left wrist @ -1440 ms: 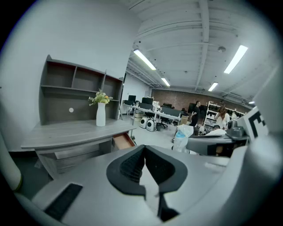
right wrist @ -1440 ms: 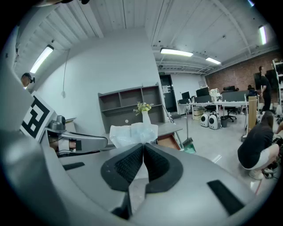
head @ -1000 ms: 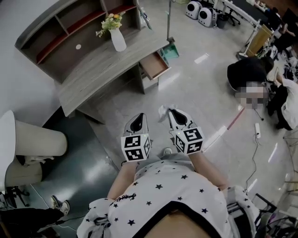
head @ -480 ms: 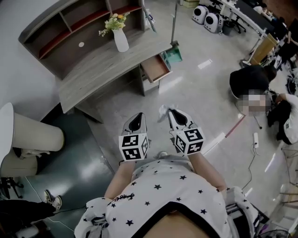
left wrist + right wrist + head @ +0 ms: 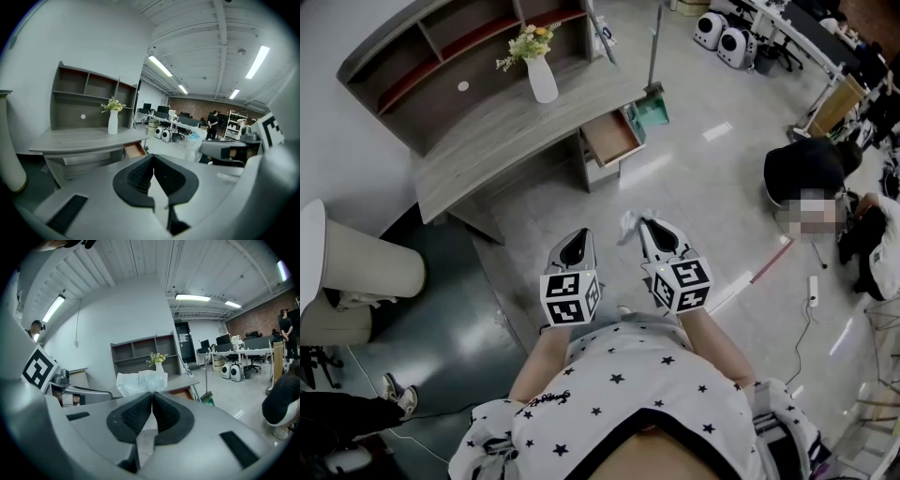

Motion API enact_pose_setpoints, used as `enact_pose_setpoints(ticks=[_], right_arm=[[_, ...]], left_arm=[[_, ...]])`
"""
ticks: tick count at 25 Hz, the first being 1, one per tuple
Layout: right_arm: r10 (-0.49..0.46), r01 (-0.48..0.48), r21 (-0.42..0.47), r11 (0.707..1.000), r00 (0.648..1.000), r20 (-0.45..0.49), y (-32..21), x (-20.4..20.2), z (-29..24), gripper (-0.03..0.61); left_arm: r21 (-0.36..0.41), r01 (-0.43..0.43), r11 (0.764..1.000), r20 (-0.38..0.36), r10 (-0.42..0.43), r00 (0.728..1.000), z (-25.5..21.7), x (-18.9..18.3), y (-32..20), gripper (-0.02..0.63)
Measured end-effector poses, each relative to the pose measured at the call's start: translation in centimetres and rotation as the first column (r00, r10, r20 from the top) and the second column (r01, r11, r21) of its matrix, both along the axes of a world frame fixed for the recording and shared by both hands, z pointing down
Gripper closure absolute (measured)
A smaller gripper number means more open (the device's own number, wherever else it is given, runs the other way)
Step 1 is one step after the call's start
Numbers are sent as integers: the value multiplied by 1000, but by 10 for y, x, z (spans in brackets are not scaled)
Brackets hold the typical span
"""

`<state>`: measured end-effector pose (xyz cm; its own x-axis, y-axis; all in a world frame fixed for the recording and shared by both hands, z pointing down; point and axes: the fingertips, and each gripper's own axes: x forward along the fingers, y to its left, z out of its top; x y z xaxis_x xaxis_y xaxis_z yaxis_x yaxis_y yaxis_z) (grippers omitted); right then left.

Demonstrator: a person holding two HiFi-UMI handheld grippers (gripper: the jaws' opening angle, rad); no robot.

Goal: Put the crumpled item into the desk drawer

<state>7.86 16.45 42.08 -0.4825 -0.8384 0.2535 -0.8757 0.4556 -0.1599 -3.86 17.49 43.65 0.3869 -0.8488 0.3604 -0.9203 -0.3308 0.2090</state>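
White, thin and crumpled item (image 5: 140,380), clamped by its lower edge between the closed jaws of the right gripper (image 5: 152,397); the bulk of the item fans out beyond the jaw tips, clear of the floor. Left gripper (image 5: 153,155), at 9 o'clock of the right one and just beside it, has its jaws pressed together with nothing between them. Both grippers are held level in front of a person in a star-printed shirt (image 5: 647,394). In the head view, the desk drawer (image 5: 611,137) stands pulled open at 12 o'clock of the item, well apart from it, its brown interior showing. The drawer belongs to a grey desk (image 5: 487,150) that extends toward 10 o'clock; a white vase (image 5: 541,81) with flowers stands upright on the desktop, in front of a grey shelf unit (image 5: 422,66). At 3 o'clock of the grippers, a person in dark clothing (image 5: 806,167) is low to the glossy floor (image 5: 694,187).
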Motion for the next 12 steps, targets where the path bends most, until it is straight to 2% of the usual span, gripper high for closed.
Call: enact_pose_setpoints(ticks=[7, 12], right_arm=[[-16, 16, 5, 1000, 1000, 4, -21, 2, 3, 577], [-13, 13, 6, 1000, 1000, -1, -47, 3, 5, 577]], left_arm=[[-17, 28, 999, 0, -28, 1000, 7, 0, -15, 601], [-25, 45, 999, -6, -45, 999, 12, -4, -45, 601]])
